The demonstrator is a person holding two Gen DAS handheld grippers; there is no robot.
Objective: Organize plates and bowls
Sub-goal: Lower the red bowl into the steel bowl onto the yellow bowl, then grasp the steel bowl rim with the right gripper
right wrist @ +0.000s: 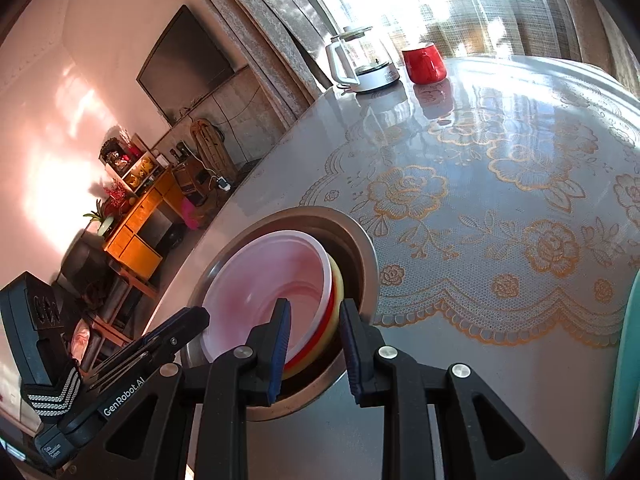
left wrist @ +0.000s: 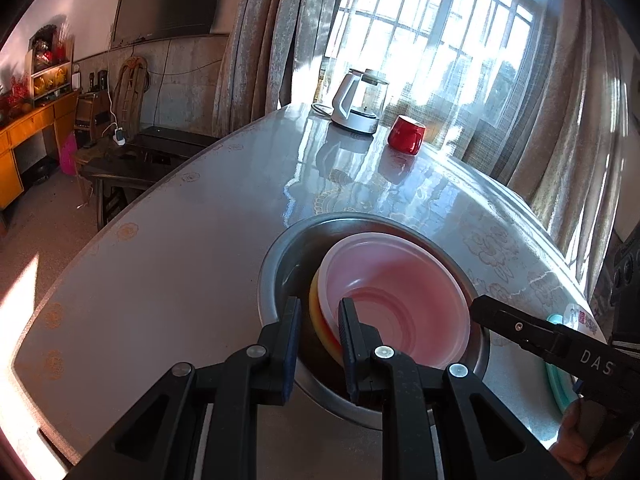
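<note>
Nested inside the metal basin [left wrist: 280, 264]: a bowl stack [left wrist: 400, 292], translucent pink on top, red and yellow rims showing beneath. Tilted against the basin's near wall, not lying flat.

Clamped at two points of the near rim. Left gripper [left wrist: 320, 308] drawn narrow across the stacked rims, one finger inside the pink bowl, the other down between stack and basin wall. Right gripper [right wrist: 316, 308] set the same way further round the rim, also narrow, rims pinched between its pads. Probably held on both sides so as to keep the loose bowls together and level on lifting out of the basin.

Just beside the basin, on the right gripper's side: a teal plate [left wrist: 554, 364], only partly in view. Well beyond the basin on the table [left wrist: 160, 260]: a kettle [left wrist: 356, 100] and a red mug [left wrist: 406, 134], clear of any lift path.
</note>
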